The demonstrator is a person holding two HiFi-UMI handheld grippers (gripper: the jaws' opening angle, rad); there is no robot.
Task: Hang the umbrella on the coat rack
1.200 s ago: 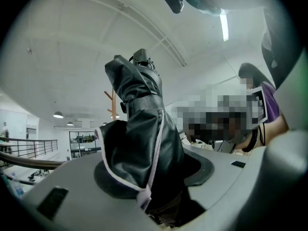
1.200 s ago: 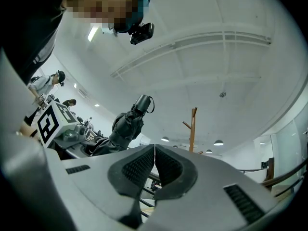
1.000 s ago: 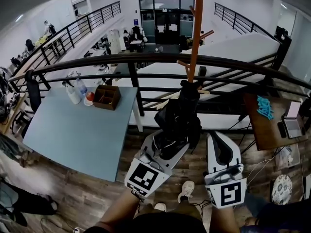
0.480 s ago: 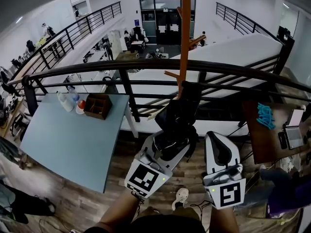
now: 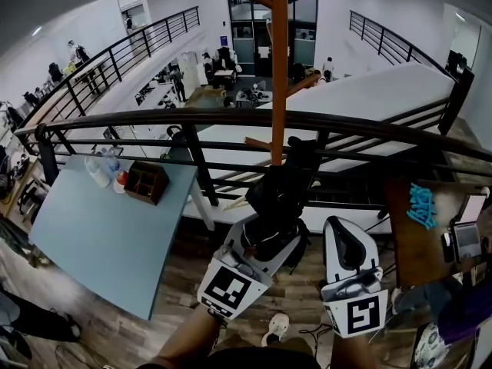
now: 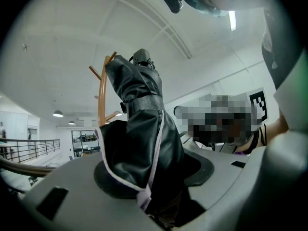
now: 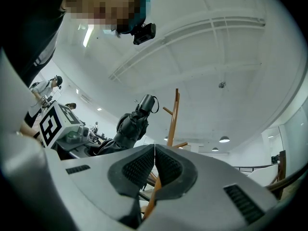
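A folded black umbrella (image 5: 280, 194) stands up out of my left gripper (image 5: 264, 237), which is shut on its lower part. In the left gripper view the umbrella (image 6: 137, 138) fills the space between the grey jaws, its strapped tip pointing up. The orange wooden coat rack (image 5: 278, 68) rises just behind the umbrella, beyond the railing, its pegs (image 5: 257, 142) angling upward. The coat rack (image 6: 101, 102) also shows behind the umbrella's left side. My right gripper (image 5: 347, 229) sits to the right of the umbrella, shut and empty; its ribbed pads (image 7: 168, 166) meet, with the rack pole (image 7: 173, 117) ahead.
A black metal railing (image 5: 154, 119) crosses in front of me, with a drop to a lower floor behind it. A light blue table (image 5: 100, 237) at left carries a wooden organiser (image 5: 146, 181) and bottles (image 5: 98, 169). A brown desk (image 5: 415, 233) with a laptop (image 5: 466, 235) stands at right.
The view has closed in on the railing and coat rack; the pole now stands nearer the picture's centre. Both grippers moved along together, the left still holding the umbrella.
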